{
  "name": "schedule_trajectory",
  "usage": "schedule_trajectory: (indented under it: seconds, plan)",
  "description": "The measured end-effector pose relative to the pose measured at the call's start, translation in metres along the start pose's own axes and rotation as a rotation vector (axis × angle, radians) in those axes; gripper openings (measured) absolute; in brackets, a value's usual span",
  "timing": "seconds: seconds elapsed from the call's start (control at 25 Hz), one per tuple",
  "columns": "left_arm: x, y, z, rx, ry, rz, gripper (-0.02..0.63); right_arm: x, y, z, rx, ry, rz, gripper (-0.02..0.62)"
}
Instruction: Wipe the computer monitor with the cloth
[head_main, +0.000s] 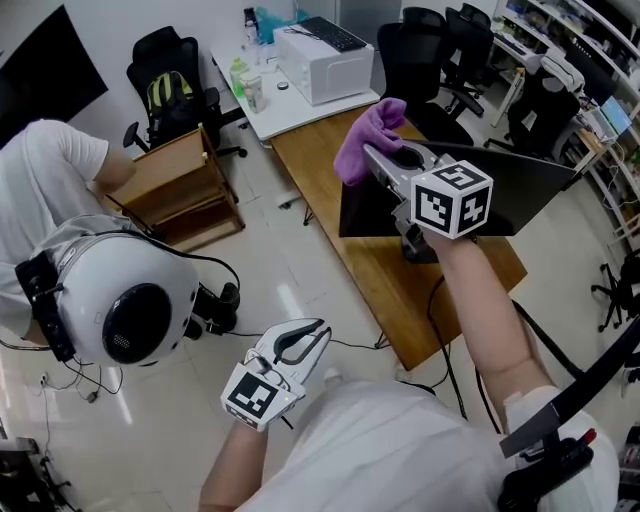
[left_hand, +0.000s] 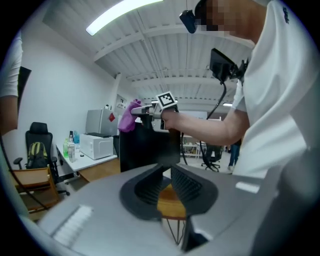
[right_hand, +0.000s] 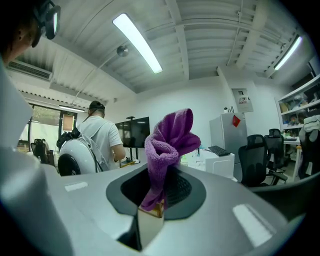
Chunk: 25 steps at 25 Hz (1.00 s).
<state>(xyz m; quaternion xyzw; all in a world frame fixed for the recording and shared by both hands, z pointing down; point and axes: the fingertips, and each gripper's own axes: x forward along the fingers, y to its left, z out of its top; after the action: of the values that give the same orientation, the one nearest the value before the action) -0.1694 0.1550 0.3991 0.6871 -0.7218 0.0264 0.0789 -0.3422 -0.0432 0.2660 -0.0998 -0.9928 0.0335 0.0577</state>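
1. No text, brand name or number is legible in any view.
2. The cubes on the left gripper (head_main: 312, 338) and the right gripper (head_main: 385, 160) carry only black-and-white square patterns, no characters.
3. The red sticker (right_hand: 235, 120) on the fridge (right_hand: 225, 137) is too small to read.
4. The wall notice (right_hand: 243, 100) has illegible print.

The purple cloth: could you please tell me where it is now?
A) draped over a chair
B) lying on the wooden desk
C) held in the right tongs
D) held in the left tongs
C: the right gripper view shows the purple cloth pinched between the right tongs, while the left tongs hold nothing.
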Motion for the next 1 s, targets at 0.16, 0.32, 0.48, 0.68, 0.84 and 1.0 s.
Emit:
schedule_trajectory:
  seconds: [0.16, 0.32, 0.48, 0.68, 0.84, 1.0]
  plan:
    - [0.011, -0.005, 0.007, -0.005, 0.011, -0.004, 0.071, 0.0, -0.009, -0.001, -0.005, 0.015, 0.009, 0.057]
    - [0.024, -0.011, 0.008, -0.003, 0.01, -0.003, 0.071, -0.012, -0.022, -0.001, 0.004, 0.011, 0.003, 0.057]
    - [0.037, -0.012, 0.014, 0.004, 0.009, -0.009, 0.071, -0.021, -0.038, 0.0, 0.012, 0.014, -0.01, 0.057]
    - [0.055, -0.019, 0.015, 0.015, 0.001, -0.028, 0.071, -0.033, -0.058, 0.0, 0.022, 0.011, -0.027, 0.057]
    - [0.066, -0.027, 0.02, 0.012, 0.027, -0.044, 0.071, -0.044, -0.07, 0.003, 0.025, 0.01, -0.038, 0.057]
    - [0.076, -0.032, 0.024, 0.024, 0.032, -0.06, 0.071, -0.055, -0.083, 0.006, 0.027, 0.005, -0.053, 0.057]
